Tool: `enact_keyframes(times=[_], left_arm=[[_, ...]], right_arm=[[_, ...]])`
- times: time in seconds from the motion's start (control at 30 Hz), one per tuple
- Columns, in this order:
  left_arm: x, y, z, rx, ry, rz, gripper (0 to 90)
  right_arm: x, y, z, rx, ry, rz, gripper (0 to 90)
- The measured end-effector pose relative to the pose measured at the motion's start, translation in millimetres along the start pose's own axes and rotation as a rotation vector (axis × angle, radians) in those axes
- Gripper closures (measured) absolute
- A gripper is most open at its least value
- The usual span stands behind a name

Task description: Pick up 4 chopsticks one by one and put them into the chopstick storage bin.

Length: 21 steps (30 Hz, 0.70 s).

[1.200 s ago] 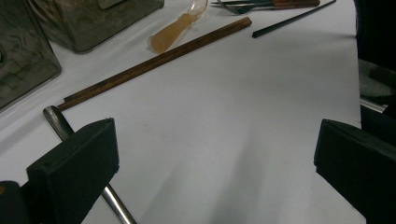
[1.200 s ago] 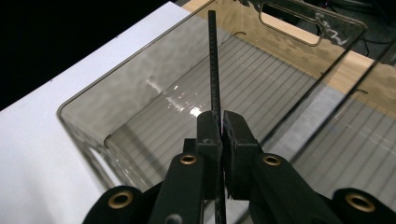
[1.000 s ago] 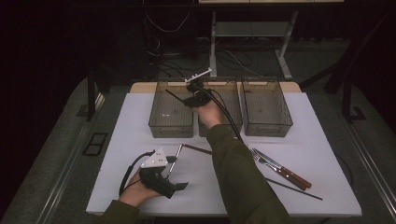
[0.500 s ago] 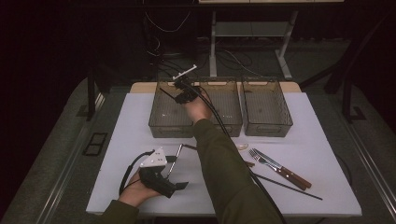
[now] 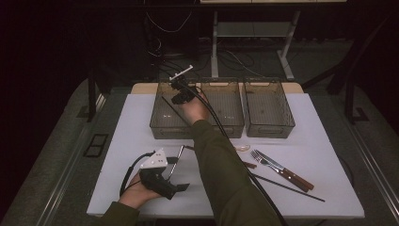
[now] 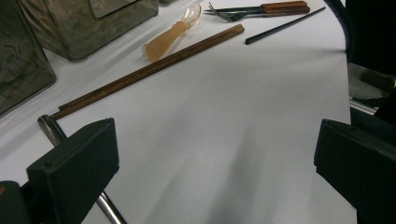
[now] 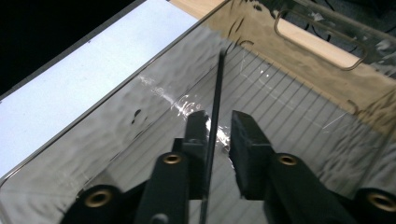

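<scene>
There are no words, numbers, labels or signs to read anywhere, not on the see-through bins [image 5: 197, 123] near the top middle of the high view and not on the white table [image 5: 324, 188] lower down.

Black chopstick [image 7: 215, 100], smoky clear ribbed bin [image 7: 140, 100], white table [image 5: 324, 146], amber spoon [image 6: 170, 33], brown chopstick [image 6: 149, 70].

Dim overall, dark at the far edge and both sides; brightest on the white counter [image 5: 320, 155]. Glare streaks on the clear bin wall [image 7: 154, 93]. Soft shadows, blurred near jaws, slight grain.
</scene>
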State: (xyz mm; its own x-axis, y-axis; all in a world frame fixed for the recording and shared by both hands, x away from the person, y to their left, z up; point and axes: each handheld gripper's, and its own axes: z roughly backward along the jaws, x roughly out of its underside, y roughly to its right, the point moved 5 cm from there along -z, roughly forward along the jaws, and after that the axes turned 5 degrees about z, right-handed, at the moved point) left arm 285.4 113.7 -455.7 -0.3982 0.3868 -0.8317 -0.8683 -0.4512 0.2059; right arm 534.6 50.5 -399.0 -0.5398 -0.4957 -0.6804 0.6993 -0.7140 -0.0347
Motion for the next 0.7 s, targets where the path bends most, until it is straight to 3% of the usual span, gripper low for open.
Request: enact_keyframes(times=[0.23,0.5,0.7], left_arm=[[0.5,0.5,-0.4,-0.004,-0.006,-0.003,0.0],[1.2,0.5,0.8,-0.003,-0.008,-0.001,0.0],[1.8,1.0,-1.0,-0.005,-0.01,0.002,0.0]], right_arm=[[0.9,2.9,27.7,-0.038,0.052,0.008,61.7],[17.7,10.4,67.3,-0.105,0.117,0.02,49.4],[33.1,20.7,92.7,-0.113,0.141,0.053,40.9]])
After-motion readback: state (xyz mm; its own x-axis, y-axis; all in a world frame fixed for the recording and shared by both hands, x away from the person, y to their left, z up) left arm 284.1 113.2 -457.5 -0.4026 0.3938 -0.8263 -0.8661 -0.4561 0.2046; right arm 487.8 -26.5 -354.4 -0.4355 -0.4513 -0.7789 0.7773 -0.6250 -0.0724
